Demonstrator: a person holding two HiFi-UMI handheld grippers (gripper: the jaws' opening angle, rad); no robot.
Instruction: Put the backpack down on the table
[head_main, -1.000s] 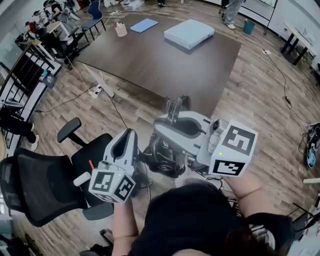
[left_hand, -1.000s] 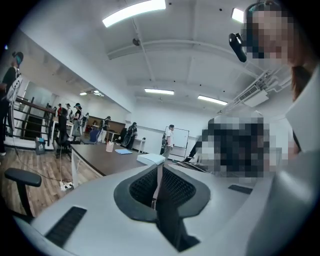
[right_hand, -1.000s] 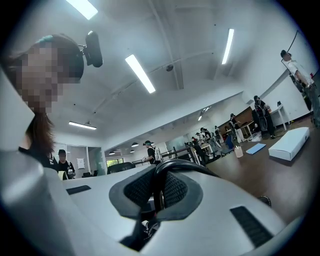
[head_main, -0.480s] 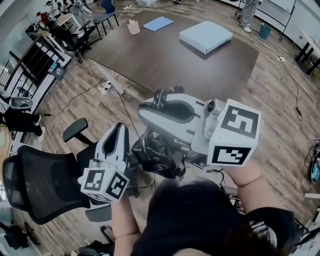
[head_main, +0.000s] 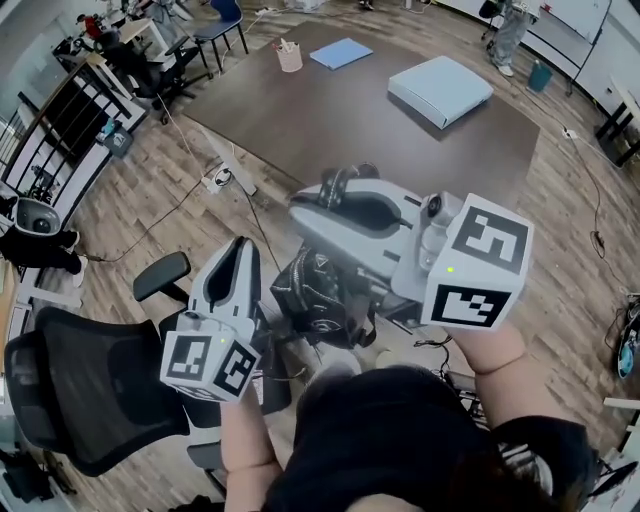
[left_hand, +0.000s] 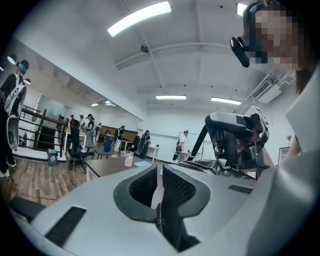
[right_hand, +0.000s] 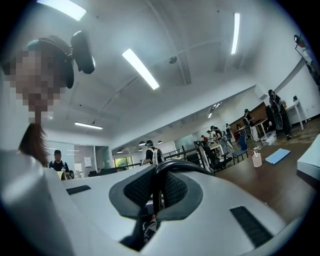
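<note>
A black backpack (head_main: 318, 298) hangs in the air between my two grippers, short of the near edge of the dark brown table (head_main: 370, 130). My right gripper (head_main: 312, 208) is shut on the backpack's black top handle (head_main: 342, 184). That handle arches up between its pads as a loop (right_hand: 172, 167) in the right gripper view, where the right gripper (right_hand: 157, 189) points towards the table. My left gripper (head_main: 243, 252) is lower and to the left. In the left gripper view the left gripper (left_hand: 159, 179) is shut on a thin black strap (left_hand: 160, 216).
On the table lie a light blue flat box (head_main: 440, 88), a blue notebook (head_main: 341, 52) and a cup of pens (head_main: 290, 55). A black office chair (head_main: 85, 385) stands at my lower left. Cables (head_main: 215, 180) run across the wood floor. People stand at the room's far side.
Both grippers have carried the backpack forward towards the table and slightly upward. The table's near edge is closer now, and the office chair has dropped back.
</note>
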